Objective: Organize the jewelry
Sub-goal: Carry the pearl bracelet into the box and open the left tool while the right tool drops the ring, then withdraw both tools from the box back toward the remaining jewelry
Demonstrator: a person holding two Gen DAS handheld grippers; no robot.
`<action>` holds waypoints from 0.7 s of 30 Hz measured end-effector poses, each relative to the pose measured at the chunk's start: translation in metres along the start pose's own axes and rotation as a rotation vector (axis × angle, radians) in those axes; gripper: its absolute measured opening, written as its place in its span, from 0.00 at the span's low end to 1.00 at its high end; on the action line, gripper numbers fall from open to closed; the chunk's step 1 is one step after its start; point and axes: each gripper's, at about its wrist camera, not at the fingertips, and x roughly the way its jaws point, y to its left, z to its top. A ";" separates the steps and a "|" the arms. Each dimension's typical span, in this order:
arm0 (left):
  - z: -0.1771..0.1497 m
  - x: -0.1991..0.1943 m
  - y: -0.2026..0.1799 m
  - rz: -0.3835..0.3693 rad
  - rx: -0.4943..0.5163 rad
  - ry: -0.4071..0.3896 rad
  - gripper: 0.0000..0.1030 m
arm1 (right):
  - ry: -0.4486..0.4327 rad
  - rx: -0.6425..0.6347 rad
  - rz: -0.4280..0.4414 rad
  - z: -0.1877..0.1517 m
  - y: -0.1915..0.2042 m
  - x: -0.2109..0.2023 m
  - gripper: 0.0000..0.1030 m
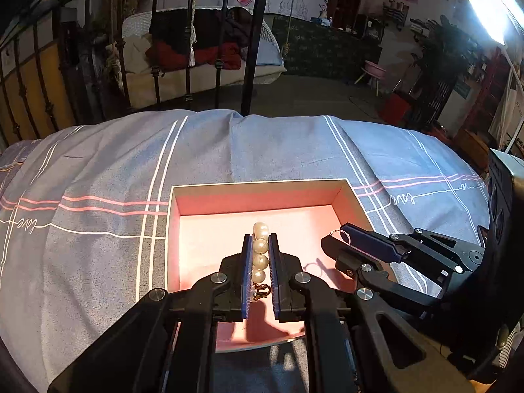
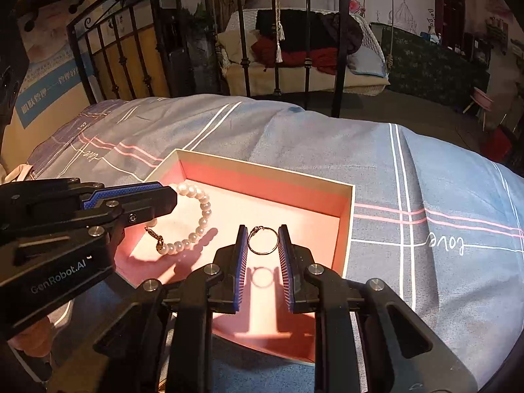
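An open pink-lined box [image 1: 255,193] [image 2: 347,206] lies on the striped bedspread. My left gripper [image 1: 260,245] is shut on a pearl bracelet [image 1: 260,252] and holds it over the box; in the right wrist view the bracelet [image 2: 201,222] hangs from that gripper [image 2: 163,196] down into the box. My right gripper [image 2: 262,240] is shut on a thin metal ring [image 2: 262,240] above the box's near right part. In the left wrist view the right gripper [image 1: 340,239] is at the box's right wall, with the ring [image 1: 339,233] at its tip.
The grey-blue bedspread [image 1: 98,180] [image 2: 425,180] with white and pink stripes surrounds the box. A black iron bed frame [image 1: 252,49] [image 2: 340,49] stands at the bed's far edge. Furniture and a swing seat lie beyond.
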 end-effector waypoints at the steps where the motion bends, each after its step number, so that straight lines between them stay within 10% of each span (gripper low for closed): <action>1: -0.002 0.003 0.000 0.000 0.000 0.008 0.09 | 0.010 0.000 0.003 -0.001 0.000 0.004 0.19; 16: -0.012 0.018 0.009 0.053 -0.008 0.057 0.10 | 0.090 -0.040 -0.002 -0.013 0.009 0.026 0.19; 21: -0.013 -0.001 0.009 0.055 -0.010 0.002 0.51 | 0.065 -0.046 -0.029 -0.018 0.011 0.013 0.47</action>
